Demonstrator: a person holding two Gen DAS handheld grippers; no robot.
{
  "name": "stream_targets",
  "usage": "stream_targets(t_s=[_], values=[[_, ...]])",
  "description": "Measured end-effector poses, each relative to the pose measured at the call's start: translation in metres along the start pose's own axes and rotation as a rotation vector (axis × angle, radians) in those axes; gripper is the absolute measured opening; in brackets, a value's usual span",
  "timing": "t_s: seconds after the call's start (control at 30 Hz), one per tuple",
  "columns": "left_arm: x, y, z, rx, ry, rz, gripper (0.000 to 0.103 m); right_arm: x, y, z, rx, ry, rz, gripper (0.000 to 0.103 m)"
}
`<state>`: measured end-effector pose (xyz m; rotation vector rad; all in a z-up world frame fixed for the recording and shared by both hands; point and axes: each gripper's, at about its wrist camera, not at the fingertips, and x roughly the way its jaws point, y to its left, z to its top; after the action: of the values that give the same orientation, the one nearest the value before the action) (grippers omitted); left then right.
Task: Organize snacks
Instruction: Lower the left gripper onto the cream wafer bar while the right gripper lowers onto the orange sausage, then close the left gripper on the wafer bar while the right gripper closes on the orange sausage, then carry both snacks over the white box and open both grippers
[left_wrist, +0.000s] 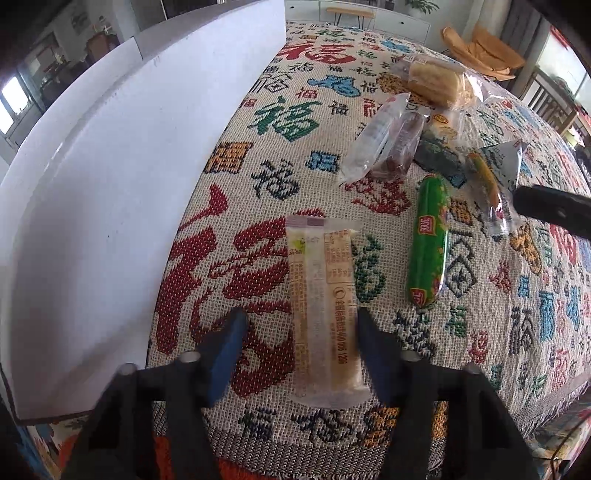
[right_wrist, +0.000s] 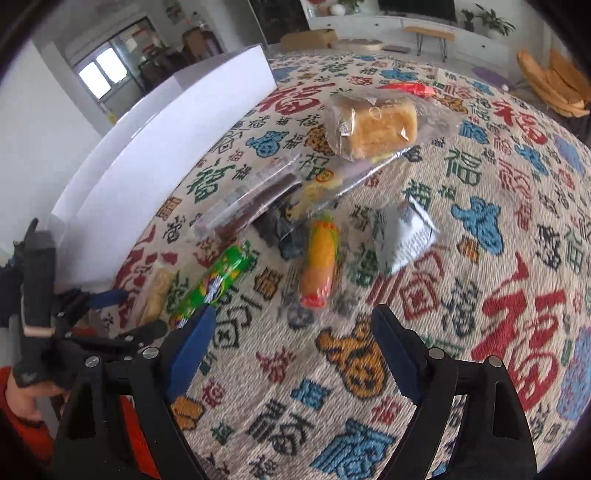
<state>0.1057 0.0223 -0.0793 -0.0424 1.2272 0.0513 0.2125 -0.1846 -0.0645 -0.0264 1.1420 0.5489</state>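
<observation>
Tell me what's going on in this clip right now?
A person is sorting wrapped snacks on a patterned tablecloth beside a white box. The left hand-held gripper is open, straddling a pale long snack bar without clamping it. The right hand-held gripper hovers open and empty, facing an orange sausage, with a green sausage and a packaged cake nearby.
</observation>
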Motion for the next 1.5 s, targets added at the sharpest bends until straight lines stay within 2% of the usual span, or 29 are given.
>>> stream_targets(t_s=[0.03,0.07,0.1,0.17,0.2,0.23,0.27,0.33,0.37,0.5,0.6,0.67,0.73,0.77,0.8,0.83,0.87,0.97,1.1,1.2,1.27,1.4,1.5], values=[[-0.002,0.000,0.001,0.005,0.003,0.005,0.029,0.011,-0.002,0.013,0.000,0.042,-0.013,0.075],[-0.003,0.002,0.002,-0.001,0.000,-0.002,0.029,0.022,-0.005,0.024,0.007,0.084,-0.020,0.061],[-0.005,0.006,0.002,-0.015,-0.010,-0.027,0.029,0.032,-0.007,0.032,0.023,0.120,-0.035,0.058],[-0.010,0.013,-0.001,-0.044,-0.030,-0.061,0.029,0.054,-0.013,0.039,0.042,0.205,-0.043,0.060],[-0.013,0.018,-0.004,-0.056,-0.045,-0.073,0.029,0.054,-0.011,0.041,0.026,0.191,-0.056,0.058],[-0.016,0.020,-0.006,-0.069,-0.059,-0.093,0.029,0.057,-0.008,0.044,0.008,0.216,-0.073,0.056],[-0.020,0.023,-0.007,-0.080,-0.069,-0.115,0.029,0.056,-0.003,0.044,-0.011,0.218,-0.076,0.043],[-0.030,0.027,-0.010,-0.095,-0.093,-0.147,0.029,0.049,-0.002,0.045,-0.016,0.206,-0.044,0.030],[-0.035,0.028,-0.011,-0.099,-0.107,-0.160,0.029,0.044,-0.004,0.045,0.005,0.206,-0.029,0.027],[-0.041,0.031,-0.008,-0.129,-0.127,-0.207,0.029,0.029,-0.015,0.040,0.057,0.195,0.001,0.027],[-0.041,0.030,-0.010,-0.133,-0.129,-0.215,0.029,0.033,-0.017,0.036,0.041,0.211,-0.054,0.033],[-0.041,0.028,-0.014,-0.130,-0.125,-0.220,0.029,0.042,-0.004,0.033,-0.021,0.207,-0.106,0.053],[-0.041,0.026,-0.016,-0.126,-0.121,-0.225,0.029,0.058,0.014,0.031,-0.110,0.232,-0.181,0.061],[-0.044,0.025,-0.018,-0.123,-0.123,-0.227,0.029,0.059,0.023,0.030,-0.161,0.203,-0.217,0.057],[-0.047,0.025,-0.019,-0.123,-0.127,-0.231,0.029,0.059,0.027,0.031,-0.172,0.200,-0.217,0.051],[-0.050,0.027,-0.020,-0.126,-0.132,-0.240,0.029,0.056,0.026,0.033,-0.150,0.202,-0.206,0.035],[-0.055,0.029,-0.022,-0.131,-0.139,-0.252,0.029,0.048,0.026,0.037,-0.137,0.183,-0.216,0.026],[-0.069,0.035,-0.021,-0.153,-0.166,-0.285,0.029,0.020,0.022,0.048,-0.095,0.134,-0.152,0.025],[-0.093,0.051,-0.012,-0.194,-0.214,-0.347,0.029,-0.018,0.026,0.063,-0.021,0.056,-0.020,0.025],[-0.118,0.081,0.000,-0.240,-0.268,-0.356,0.029,-0.037,0.053,0.083,-0.002,-0.009,0.112,0.025],[-0.132,0.109,0.009,-0.279,-0.304,-0.325,0.029,-0.049,0.087,0.099,-0.030,-0.053,0.196,0.025],[-0.143,0.166,0.021,-0.358,-0.335,-0.210,0.029,-0.061,0.172,0.129,-0.113,-0.096,0.355,0.026],[-0.138,0.194,0.026,-0.384,-0.325,-0.107,0.029,-0.049,0.231,0.142,-0.187,-0.102,0.399,0.027]])
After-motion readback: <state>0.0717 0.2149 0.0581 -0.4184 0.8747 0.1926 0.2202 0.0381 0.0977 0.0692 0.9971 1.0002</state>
